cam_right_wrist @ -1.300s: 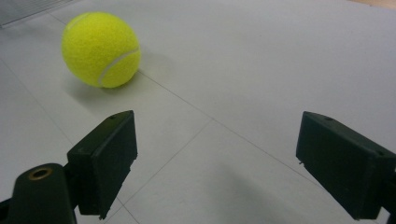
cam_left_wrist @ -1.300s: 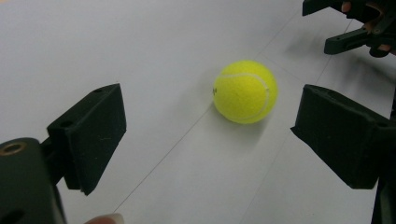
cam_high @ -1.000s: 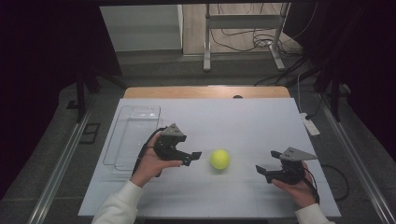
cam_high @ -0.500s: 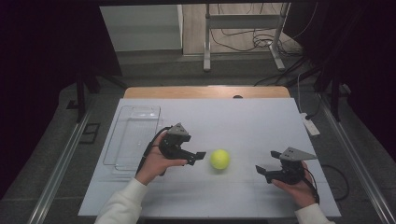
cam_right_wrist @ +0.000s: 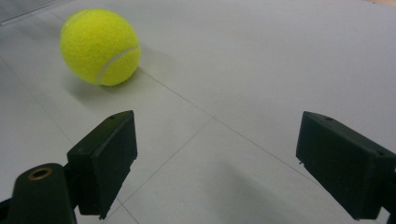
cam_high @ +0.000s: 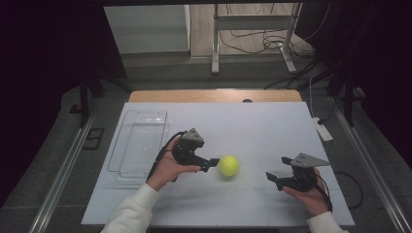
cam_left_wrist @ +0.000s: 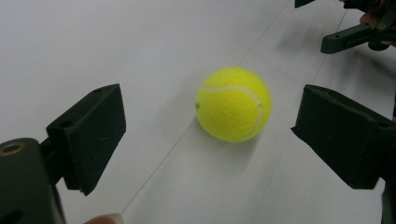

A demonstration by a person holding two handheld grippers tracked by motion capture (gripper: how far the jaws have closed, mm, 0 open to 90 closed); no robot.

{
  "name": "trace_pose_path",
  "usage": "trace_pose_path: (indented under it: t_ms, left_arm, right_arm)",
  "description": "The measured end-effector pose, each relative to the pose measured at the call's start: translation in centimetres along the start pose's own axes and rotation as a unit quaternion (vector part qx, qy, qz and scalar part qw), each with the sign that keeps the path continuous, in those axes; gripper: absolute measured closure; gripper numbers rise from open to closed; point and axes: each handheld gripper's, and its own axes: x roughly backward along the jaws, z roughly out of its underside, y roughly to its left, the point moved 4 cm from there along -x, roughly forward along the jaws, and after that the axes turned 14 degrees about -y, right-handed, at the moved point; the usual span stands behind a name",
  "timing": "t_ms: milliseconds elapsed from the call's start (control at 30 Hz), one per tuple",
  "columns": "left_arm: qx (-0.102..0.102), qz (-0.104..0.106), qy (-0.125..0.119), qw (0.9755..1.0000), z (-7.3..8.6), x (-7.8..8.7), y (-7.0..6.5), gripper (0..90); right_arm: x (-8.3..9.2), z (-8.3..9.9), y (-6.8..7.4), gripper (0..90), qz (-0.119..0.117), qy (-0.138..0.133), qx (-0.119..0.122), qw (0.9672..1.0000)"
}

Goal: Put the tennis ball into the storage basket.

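A yellow-green tennis ball (cam_high: pixel 228 165) (cam_left_wrist: pixel 233 103) (cam_right_wrist: pixel 100 46) rests on the white table (cam_high: pixel 252 126) near its middle front. My left gripper (cam_high: pixel 210 164) (cam_left_wrist: pixel 215 140) is just left of the ball, open, its jaws spread wide with the ball a short way beyond them and untouched. Farther right my right gripper (cam_high: pixel 272 177) (cam_right_wrist: pixel 219 163) is open too, jaws pointing left toward the ball with nothing between them. In the left gripper view the right gripper (cam_left_wrist: pixel 350 32) shows at the top right corner.
A clear plastic tray (cam_high: pixel 141 141) lies on the left part of the table, behind the left hand. A white power strip (cam_high: pixel 323 130) hangs off the right edge. A metal stand (cam_high: pixel 252 29) and cables are on the floor beyond the table.
My left gripper has crept to the right, closer to the ball. The ball and my right gripper have stayed put.
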Motion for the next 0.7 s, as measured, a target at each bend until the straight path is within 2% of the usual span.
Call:
trace_pose_path:
  t_ms: [700]
  left_arm:
    - [-0.01,0.018,0.018,0.9996,-0.1,-2.6,-0.9,9.5]
  right_arm:
    - [-0.1,0.1,0.0,13.1,-0.002,0.001,0.0,1.0]
